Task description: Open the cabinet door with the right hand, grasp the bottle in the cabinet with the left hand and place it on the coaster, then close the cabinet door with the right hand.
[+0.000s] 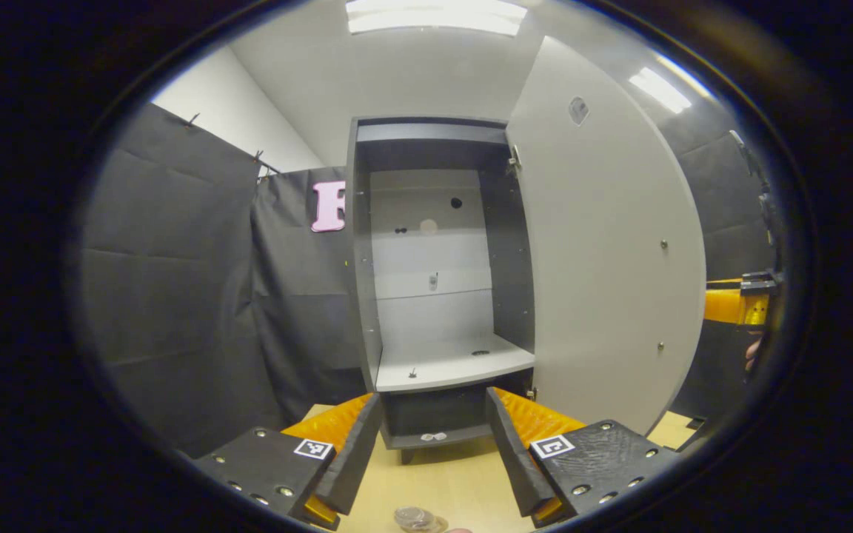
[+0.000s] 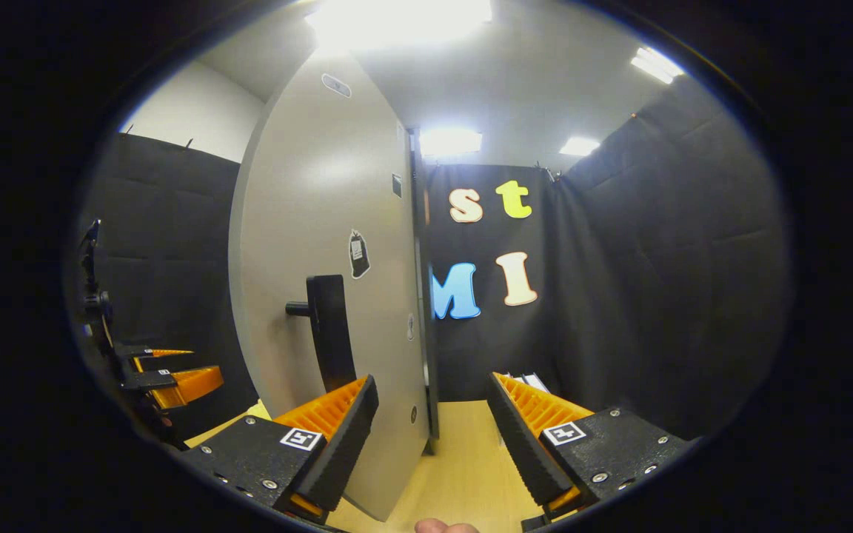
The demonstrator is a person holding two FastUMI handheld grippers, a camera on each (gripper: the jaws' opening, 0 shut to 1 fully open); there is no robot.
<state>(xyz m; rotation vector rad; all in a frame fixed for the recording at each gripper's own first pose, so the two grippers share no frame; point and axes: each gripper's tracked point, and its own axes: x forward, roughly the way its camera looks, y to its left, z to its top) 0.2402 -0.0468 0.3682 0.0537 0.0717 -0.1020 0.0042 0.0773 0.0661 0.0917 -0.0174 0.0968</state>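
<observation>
Cabinet (image 1: 434, 148) stands open at the far side of the worktop (image 1: 456, 481), its door (image 1: 604, 252) swung wide to the right. Shelf (image 1: 449, 363) inside bare — no bottle on it. Left gripper (image 1: 434, 437) faces the opening, jaws spread wide, holding nothing. A clear rounded thing (image 1: 415, 518), partly cut off, sits on the worktop just below it; cannot tell what it is. Right gripper (image 2: 434, 422) — jaws wide apart, empty — straddles the door's free edge without touching; the dark handle (image 2: 326, 326) lies to its left.
</observation>
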